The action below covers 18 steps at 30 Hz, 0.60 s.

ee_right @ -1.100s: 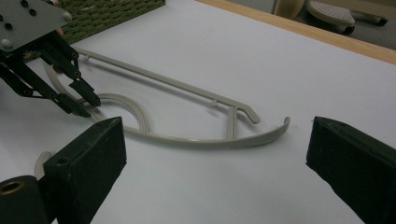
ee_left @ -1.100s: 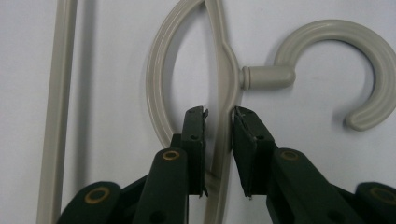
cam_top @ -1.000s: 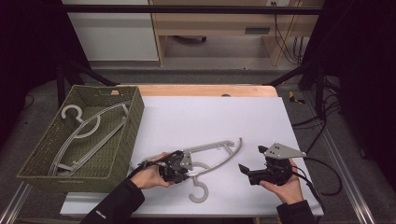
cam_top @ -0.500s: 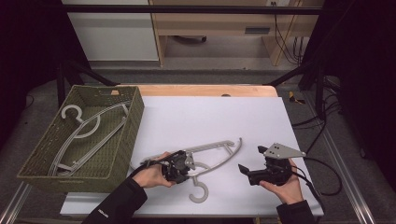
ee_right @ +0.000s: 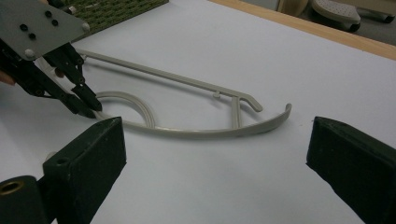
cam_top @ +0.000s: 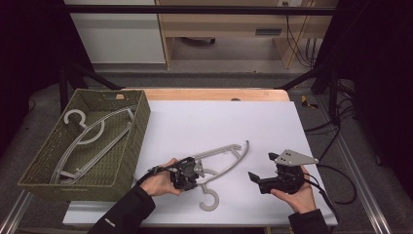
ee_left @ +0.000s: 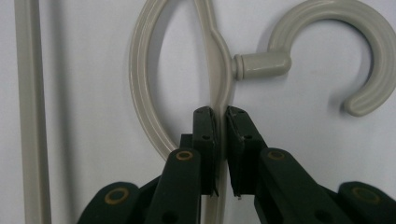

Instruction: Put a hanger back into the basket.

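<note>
Grey plastic coat hanger [cam_top: 225,158] lies flat on the white tabletop [cam_top: 219,122], near the front edge, just right of the woven basket [cam_top: 127,161]. Left gripper [ee_left: 219,122] has just been closing; its fingers now pinch the hanger's thin bar beside the hook [ee_left: 348,56]. Right gripper [cam_top: 254,178] rests well apart to the right, fingers spread wide, holding nothing.

From overhead on the person's side, the high view faces forward and down across the white table [cam_top: 219,122]. The left gripper view sits very close, looking straight down on the grey hanger [ee_left: 219,70], its hook at 2 o'clock. The right gripper view looks low and level across the tabletop (the same hanger [ee_right: 187,126] lies toward 11 o'clock), shared by all three.
</note>
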Each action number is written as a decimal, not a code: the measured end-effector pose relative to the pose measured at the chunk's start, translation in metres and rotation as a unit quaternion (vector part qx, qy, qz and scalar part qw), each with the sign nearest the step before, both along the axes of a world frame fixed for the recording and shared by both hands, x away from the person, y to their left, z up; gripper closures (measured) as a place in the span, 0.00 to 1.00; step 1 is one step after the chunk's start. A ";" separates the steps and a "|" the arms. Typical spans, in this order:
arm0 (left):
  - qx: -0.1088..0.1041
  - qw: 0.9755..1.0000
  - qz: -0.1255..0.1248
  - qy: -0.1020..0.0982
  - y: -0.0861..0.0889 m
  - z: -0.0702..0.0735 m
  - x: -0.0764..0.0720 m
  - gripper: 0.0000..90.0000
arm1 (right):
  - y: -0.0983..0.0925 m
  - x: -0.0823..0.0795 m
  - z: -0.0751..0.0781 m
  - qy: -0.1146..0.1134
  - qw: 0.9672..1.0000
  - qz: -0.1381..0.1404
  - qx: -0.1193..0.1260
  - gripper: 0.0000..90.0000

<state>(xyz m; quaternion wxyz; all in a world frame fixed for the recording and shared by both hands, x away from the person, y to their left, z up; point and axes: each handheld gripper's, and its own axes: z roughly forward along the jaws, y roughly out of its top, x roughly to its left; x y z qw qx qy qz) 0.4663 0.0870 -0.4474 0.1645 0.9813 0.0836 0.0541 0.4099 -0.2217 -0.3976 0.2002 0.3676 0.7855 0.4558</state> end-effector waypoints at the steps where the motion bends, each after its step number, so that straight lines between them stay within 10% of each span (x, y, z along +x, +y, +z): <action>1: -0.003 1.000 0.003 0.001 0.000 0.000 -0.001 0.92 | 0.000 0.000 0.000 0.000 1.000 -0.001 0.000 0.06; 18: -0.080 0.996 0.039 0.013 0.014 0.017 -0.014 0.92 | -0.001 -0.001 0.001 -0.001 1.000 -0.001 0.003 0.07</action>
